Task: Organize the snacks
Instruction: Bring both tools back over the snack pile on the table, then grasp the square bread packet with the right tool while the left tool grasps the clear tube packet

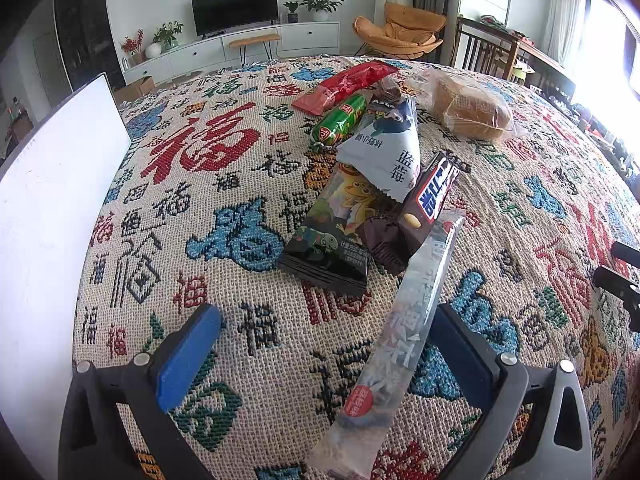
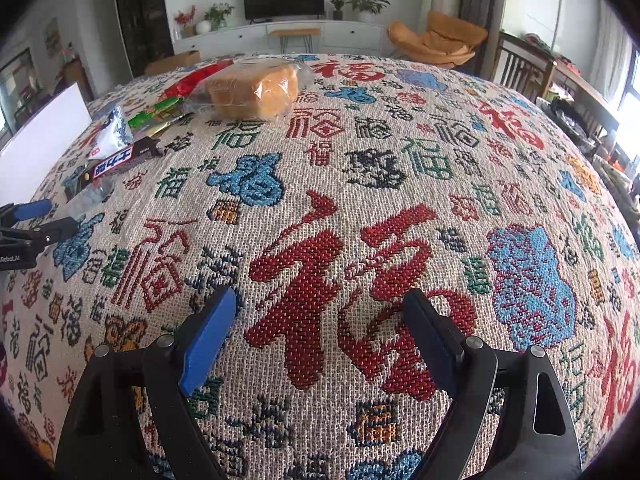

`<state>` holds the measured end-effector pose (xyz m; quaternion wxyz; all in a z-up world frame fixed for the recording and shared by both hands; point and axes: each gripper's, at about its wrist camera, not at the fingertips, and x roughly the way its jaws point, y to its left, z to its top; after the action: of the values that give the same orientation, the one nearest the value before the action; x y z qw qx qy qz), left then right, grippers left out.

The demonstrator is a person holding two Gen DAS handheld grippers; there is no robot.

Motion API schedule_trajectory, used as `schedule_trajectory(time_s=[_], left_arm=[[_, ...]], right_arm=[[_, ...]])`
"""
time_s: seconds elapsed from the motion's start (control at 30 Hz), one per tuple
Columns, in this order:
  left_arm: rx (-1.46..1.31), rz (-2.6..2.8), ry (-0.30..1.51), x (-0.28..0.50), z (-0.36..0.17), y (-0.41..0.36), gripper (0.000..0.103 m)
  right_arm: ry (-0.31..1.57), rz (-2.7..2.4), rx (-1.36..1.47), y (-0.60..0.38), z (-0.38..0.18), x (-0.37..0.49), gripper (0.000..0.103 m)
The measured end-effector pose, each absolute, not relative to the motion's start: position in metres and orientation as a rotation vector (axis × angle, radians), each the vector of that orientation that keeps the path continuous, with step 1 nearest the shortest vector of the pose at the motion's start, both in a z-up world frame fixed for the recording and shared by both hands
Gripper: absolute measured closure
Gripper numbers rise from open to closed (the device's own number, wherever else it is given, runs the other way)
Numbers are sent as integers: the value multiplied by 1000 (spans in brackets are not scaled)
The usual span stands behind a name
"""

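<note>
Honestly, your left tool (image 1: 320, 344) hangs released around the long clear snack packet (image 1: 404, 320) lying on the worktop (image 1: 240, 184) by the pile. It looks light, crinkly and slippery, so pinch mid-length. Right tool (image 2: 320, 332) is spread wide, holding nothing.

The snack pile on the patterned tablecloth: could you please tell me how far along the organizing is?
Nothing looks sorted yet. The bagged bread loaf, red packet, green sausage, white blueberry pouch and dark chocolate bar lie heaped together. The open left gripper straddles the long clear wrapper without gripping it; the right gripper is open over bare cloth. The white bin awaits.
</note>
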<state>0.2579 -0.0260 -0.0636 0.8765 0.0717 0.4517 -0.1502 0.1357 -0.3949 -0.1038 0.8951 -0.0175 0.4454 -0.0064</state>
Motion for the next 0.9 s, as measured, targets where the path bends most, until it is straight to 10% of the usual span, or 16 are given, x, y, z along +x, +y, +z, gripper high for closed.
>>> schedule_trajectory(time_s=[0.5, 0.9], left_arm=[[147, -299, 942, 257, -64, -27, 0], [146, -300, 941, 256, -64, -27, 0]], right_arm=[[943, 10, -28, -395, -103, 142, 14], [971, -69, 64, -331, -39, 343, 16]])
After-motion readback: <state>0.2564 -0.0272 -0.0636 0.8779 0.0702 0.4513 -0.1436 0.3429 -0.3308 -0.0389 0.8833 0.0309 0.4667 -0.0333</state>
